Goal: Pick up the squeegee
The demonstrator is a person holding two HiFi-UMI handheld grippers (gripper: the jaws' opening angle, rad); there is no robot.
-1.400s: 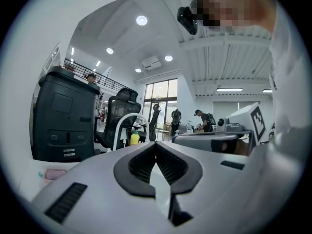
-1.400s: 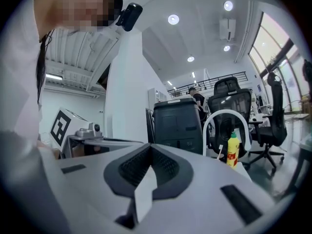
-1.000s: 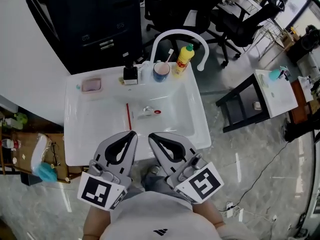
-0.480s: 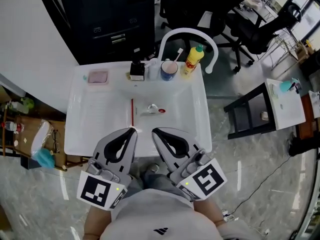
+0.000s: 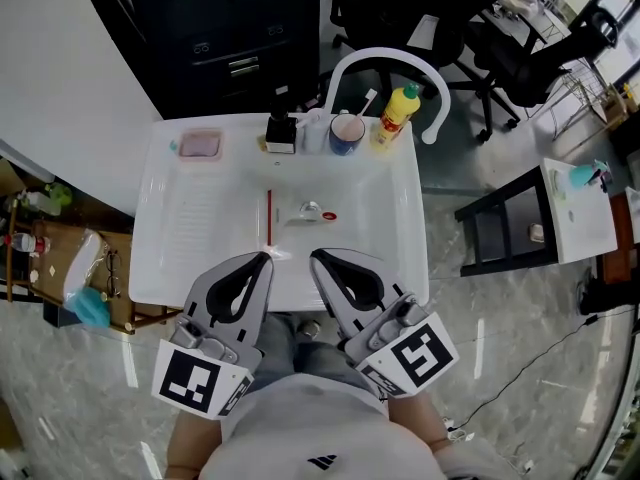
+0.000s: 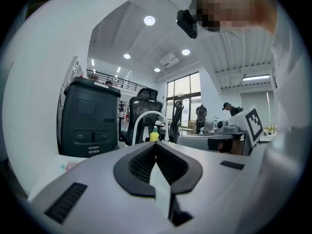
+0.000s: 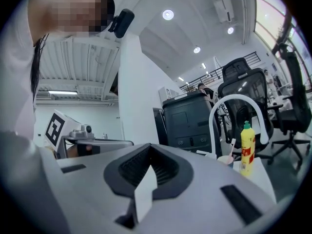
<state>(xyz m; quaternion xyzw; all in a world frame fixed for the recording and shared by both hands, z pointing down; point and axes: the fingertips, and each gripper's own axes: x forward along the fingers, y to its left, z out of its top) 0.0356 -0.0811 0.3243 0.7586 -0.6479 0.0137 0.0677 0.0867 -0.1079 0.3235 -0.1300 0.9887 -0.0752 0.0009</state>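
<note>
In the head view a squeegee (image 5: 268, 218), thin with a red handle, lies lengthwise in the basin of a white sink (image 5: 410, 230), left of the drain fitting (image 5: 312, 211). My left gripper (image 5: 265, 258) and right gripper (image 5: 315, 256) hover side by side over the sink's front rim, tips pointing at the basin. The squeegee's near end lies just beyond the left tip. Both are shut with nothing between their fingers. The left gripper view shows its own jaws (image 6: 156, 144) meeting, and the right gripper view shows the same (image 7: 148, 147). Neither gripper view shows the squeegee.
Along the sink's back ledge stand a pink soap (image 5: 200, 144), a black dispenser (image 5: 280, 128), a blue cup (image 5: 347, 133) with a toothbrush and a yellow bottle (image 5: 396, 114) under a white arched tap (image 5: 385, 60). Behind it is a black cabinet (image 5: 230, 28); a black side table (image 5: 500, 230) stands right.
The sink has slid lower and rightward in the head view. Both gripper tips now reach over its front rim. The jaws stayed shut and the squeegee has not moved.
</note>
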